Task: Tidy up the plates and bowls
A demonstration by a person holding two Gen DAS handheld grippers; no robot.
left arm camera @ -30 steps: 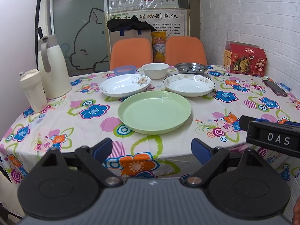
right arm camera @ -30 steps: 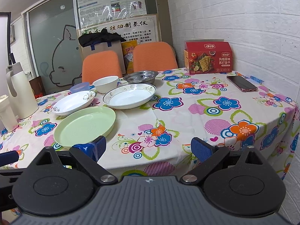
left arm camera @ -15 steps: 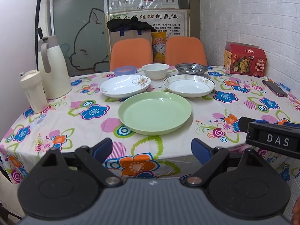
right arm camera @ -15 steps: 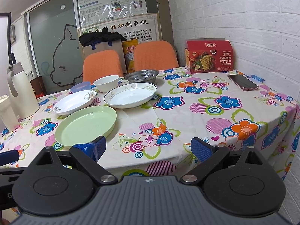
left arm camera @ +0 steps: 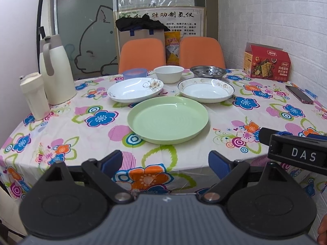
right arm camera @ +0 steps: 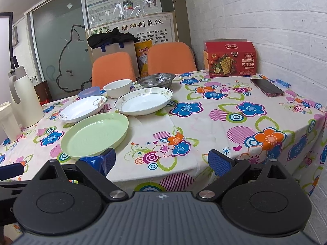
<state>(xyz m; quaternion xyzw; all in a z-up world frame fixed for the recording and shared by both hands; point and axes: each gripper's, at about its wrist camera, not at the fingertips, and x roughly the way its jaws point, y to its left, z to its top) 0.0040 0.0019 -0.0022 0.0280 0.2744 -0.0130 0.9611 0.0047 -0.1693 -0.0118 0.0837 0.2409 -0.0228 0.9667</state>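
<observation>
Black claws [left arm camera: 165, 163], blue pads [left arm camera: 217, 163]

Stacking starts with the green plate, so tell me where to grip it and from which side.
Grip the green plate by its raised near rim, coming in low from the table's front edge with either open gripper, probably the left gripper, which faces it squarely. It lies flat and empty, so one finger must slip under the lip. The two white plates crowd its far side.

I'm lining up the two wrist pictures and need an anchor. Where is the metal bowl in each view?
Left wrist: the metal bowl sits at the far edge of the table, right of centre, behind the gold-rimmed white plate.
Right wrist: the metal bowl is just left of centre, far side, behind that plate.
Shared landmark: the white bowl stands immediately to its left in both views.
</observation>
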